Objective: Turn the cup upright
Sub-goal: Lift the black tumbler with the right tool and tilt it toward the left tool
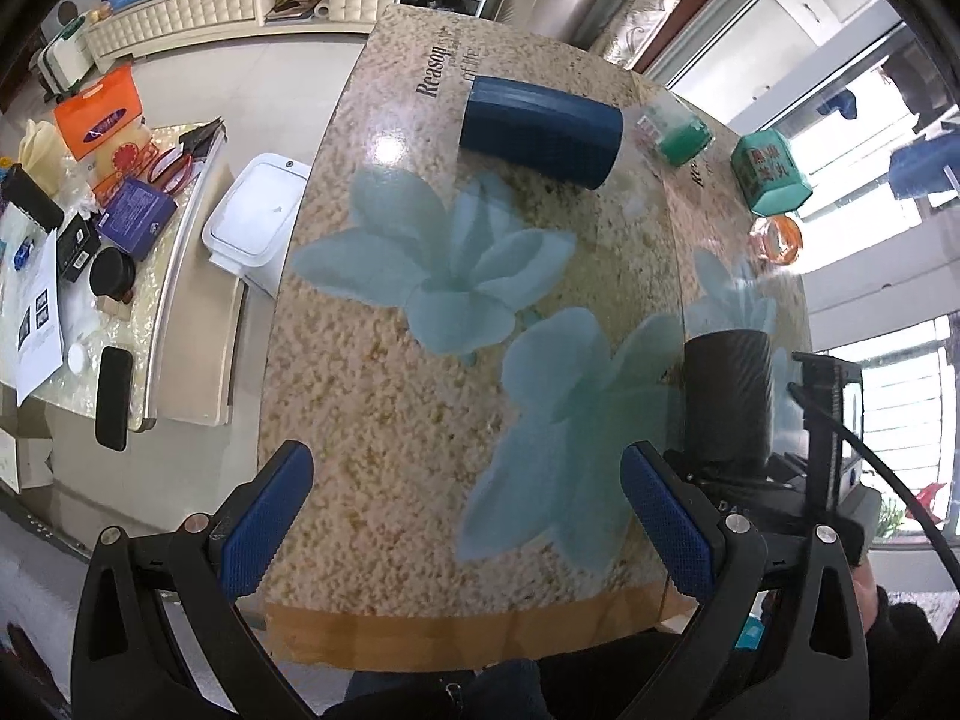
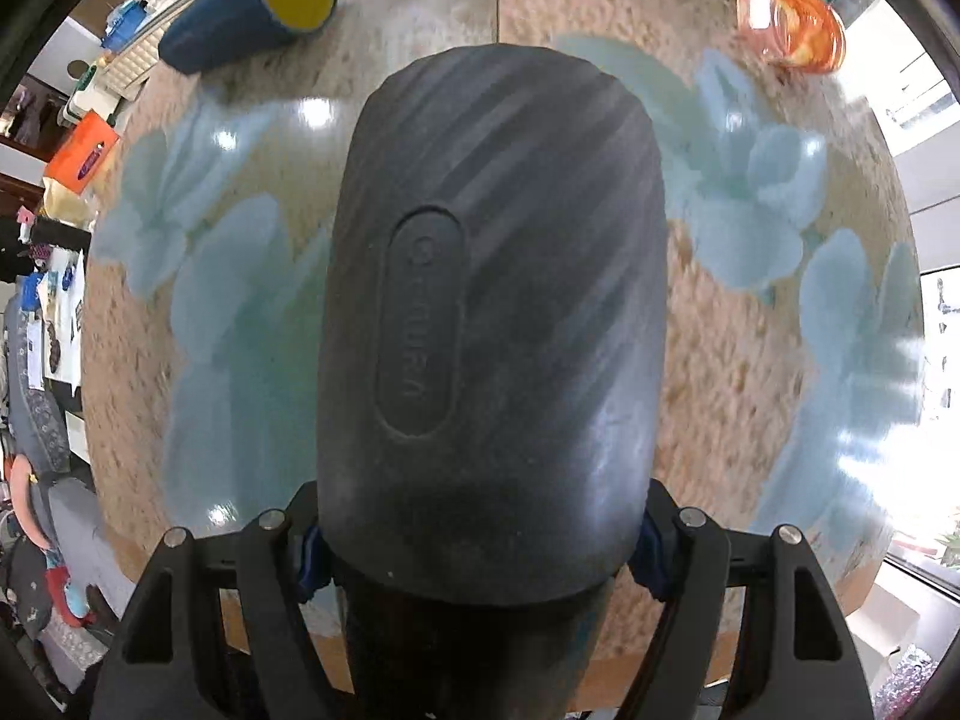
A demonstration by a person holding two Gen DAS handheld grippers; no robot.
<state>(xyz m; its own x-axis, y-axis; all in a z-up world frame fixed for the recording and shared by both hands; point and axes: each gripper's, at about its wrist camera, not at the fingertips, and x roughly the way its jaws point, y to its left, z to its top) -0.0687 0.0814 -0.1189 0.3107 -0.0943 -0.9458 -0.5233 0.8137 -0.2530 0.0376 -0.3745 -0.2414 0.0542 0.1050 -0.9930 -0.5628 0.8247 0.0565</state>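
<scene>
The right gripper [image 2: 480, 552] grasps the black cup [image 2: 492, 312]; the left gripper [image 1: 468, 516] gapes beside it, over the table [image 1: 372, 360].

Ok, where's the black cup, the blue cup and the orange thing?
black cup [image 2: 492, 312], right wrist view, on its ribbed side by the oval label.
blue cup [image 1: 540, 129], left wrist view, middle of its side; it lies tipped over.
orange thing [image 2: 792, 27], right wrist view, on its see-through body.

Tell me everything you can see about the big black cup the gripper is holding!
The black cup looks like matte plastic or rubber, with slanted ridges and an oval raised label on its side. The right gripper clamps it near one end, blue pads pressed on both sides. It is held above the flowered table, pointing away from the camera.
</scene>
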